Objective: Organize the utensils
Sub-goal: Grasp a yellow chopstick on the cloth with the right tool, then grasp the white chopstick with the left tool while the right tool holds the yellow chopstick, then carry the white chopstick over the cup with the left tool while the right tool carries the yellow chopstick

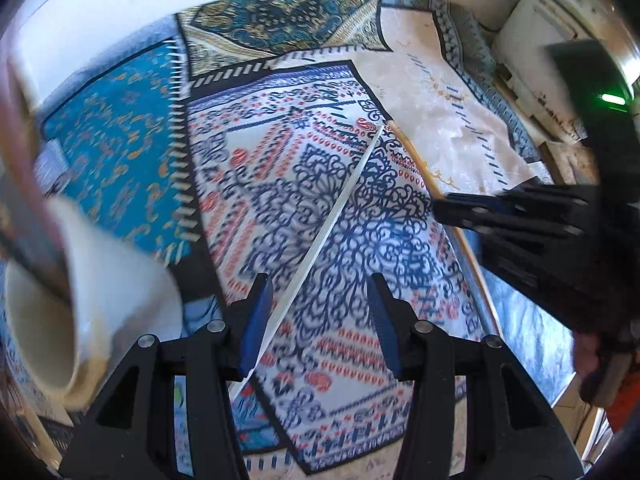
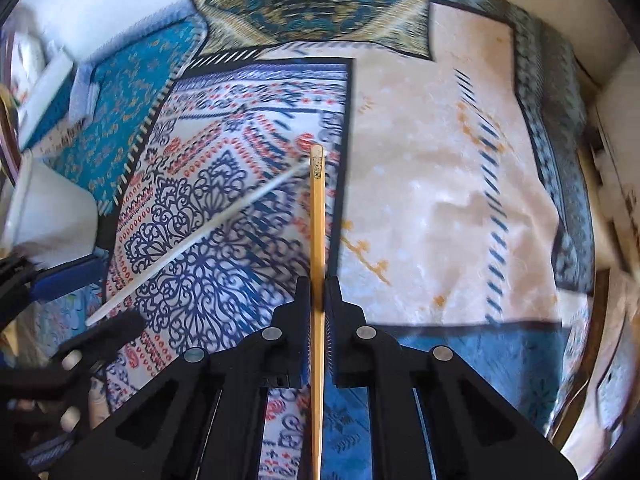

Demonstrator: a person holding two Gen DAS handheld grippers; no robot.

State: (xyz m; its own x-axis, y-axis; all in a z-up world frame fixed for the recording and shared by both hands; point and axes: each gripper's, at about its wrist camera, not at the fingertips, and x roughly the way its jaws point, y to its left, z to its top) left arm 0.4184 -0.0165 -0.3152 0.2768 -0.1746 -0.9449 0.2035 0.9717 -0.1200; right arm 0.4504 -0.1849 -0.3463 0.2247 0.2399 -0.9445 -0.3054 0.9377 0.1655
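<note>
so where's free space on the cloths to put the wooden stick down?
Most open: the cream cloth, right of the wooden stick, bare to its blue dashed border. The teal cloth past the white cup is also bare. Crowded: the navy-and-red patterned cloth, where the white stick lies by the left gripper.

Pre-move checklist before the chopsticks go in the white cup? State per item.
1. Right gripper shut on wooden chopstick: ok.
2. Wooden chopstick straight between the pads: ok.
3. Left gripper holding white chopstick: not ok, jaws open; the stick runs beside one pad, unclamped.
4. White chopstick free of the wooden one: cannot tell, their far ends meet in the right wrist view.
5. White cup in reach, mouth visible: ok, though the view is blurred.
6. Cup upright: cannot tell.
</note>
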